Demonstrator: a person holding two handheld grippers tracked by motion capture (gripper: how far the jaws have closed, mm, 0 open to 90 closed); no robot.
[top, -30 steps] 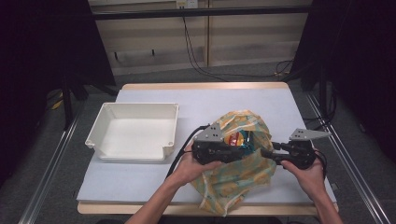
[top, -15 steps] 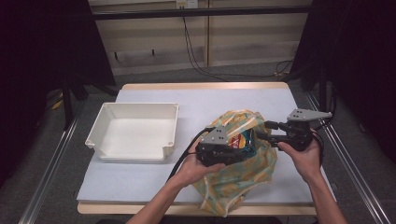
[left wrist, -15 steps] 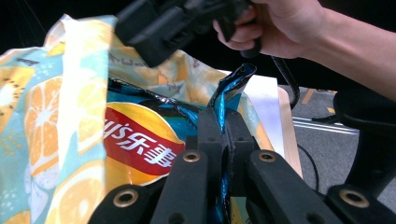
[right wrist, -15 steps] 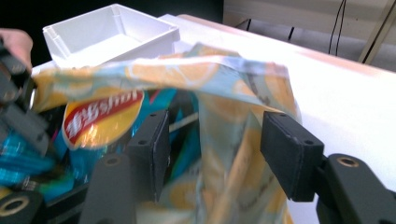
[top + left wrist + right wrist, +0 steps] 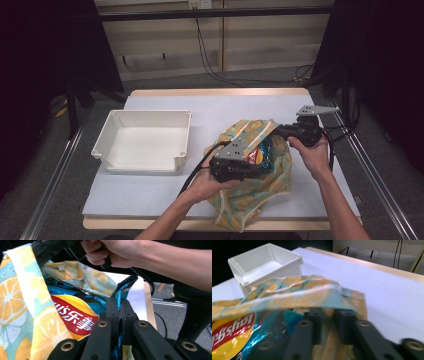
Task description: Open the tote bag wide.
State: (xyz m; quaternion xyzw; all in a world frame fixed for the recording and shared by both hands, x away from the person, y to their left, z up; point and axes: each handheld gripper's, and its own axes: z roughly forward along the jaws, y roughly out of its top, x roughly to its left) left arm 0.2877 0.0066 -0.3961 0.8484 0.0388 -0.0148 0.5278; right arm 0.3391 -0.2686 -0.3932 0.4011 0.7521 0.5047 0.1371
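Observation:
A cloth bag (image 5: pixel 260 187) printed with lemons lies at the table's front right. A blue and red chip bag (image 5: pixel 258 155) sticks out of its mouth. My left gripper (image 5: pixel 256 169) reaches into the mouth from the left, and its jaws are shut on the chip bag's blue foil edge (image 5: pixel 119 293). My right gripper (image 5: pixel 278 131) is at the bag's far right rim. Its jaws have just been closing and now pinch the cloth rim (image 5: pixel 312 293), which drapes over the fingertips (image 5: pixel 344 313). The chip bag (image 5: pixel 234 332) lies below that rim.
A white empty tray (image 5: pixel 150 114) stands on the left of the white table (image 5: pixel 210 107), also seen as the tray (image 5: pixel 274 272) beyond the bag. Black cables trail from both grippers. Metal rails run along both table sides.
My right gripper moved from the bag's right side toward its far rim and a little upward, and closed on the cloth there. The left gripper stayed where it was, still gripping the chip bag.

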